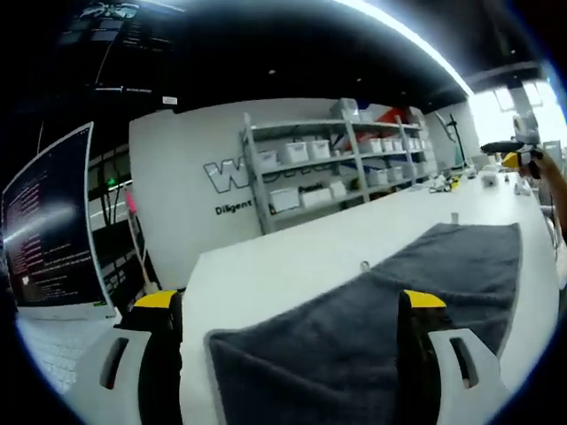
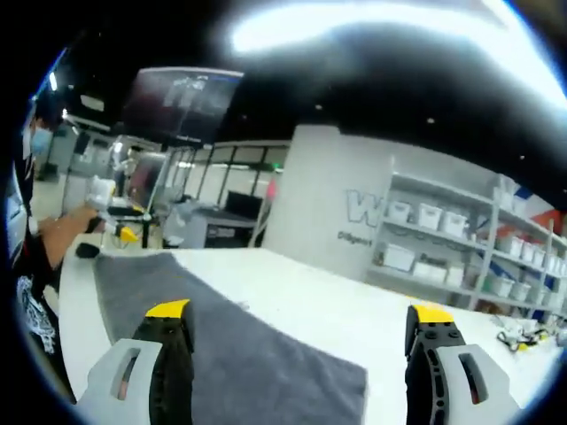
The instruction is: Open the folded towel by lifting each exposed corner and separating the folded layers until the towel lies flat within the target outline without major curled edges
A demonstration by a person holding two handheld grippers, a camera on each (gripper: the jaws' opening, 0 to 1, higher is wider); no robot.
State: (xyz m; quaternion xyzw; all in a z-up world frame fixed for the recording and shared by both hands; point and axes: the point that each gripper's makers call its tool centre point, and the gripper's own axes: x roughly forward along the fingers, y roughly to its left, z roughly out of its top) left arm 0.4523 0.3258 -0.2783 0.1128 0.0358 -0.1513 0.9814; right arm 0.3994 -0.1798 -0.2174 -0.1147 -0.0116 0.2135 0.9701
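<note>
In the left gripper view we start at the far left with a dark monitor (image 1: 53,221) showing lines of text, standing off the edge of the white bench (image 1: 292,257). Next come our left gripper's (image 1: 288,341) two yellow-tipped fingers (image 1: 159,341), spread wide and released, with nothing between them but air above the cloth. Between and beyond them lies the grey towel (image 1: 390,301), spread along the bench and running away toward the right; its near corner sits just beside the left finger, and its edges look fairly straight. Behind the bench stands a white wall with lettering and a metal shelf rack (image 1: 337,159) loaded with white bins. At the far right, a person's hand (image 1: 536,164) holds something yellow and black near the bench's far end; we cannot tell what it is.

In the right gripper view, a person's arm (image 2: 66,235) reaches in from the left edge beside the towel's (image 2: 221,354) far end. The towel stretches from there toward us across the bench (image 2: 354,310), and its near corner ends between our right gripper's (image 2: 297,354) fingers (image 2: 168,341), which are likewise parted and holding nothing, hovering above the cloth. To the right of the towel the bench is bare white, and the shelf rack (image 2: 461,239) with bins stands behind it.
</note>
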